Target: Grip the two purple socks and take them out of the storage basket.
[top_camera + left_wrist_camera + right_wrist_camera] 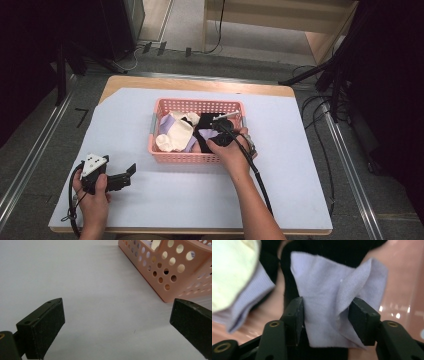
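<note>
Lab-like recording bay – table [150, 200] under white sheet, black curtains [25, 60], floor rails [30, 160], loose cables [320, 120].

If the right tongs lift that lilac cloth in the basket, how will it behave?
Likely floppy: the lilac cloth already folds and creases between the right tongs. Probably light, being thin fabric. It may drag the black cloth beneath, since they lie touching in the pink basket.
</note>
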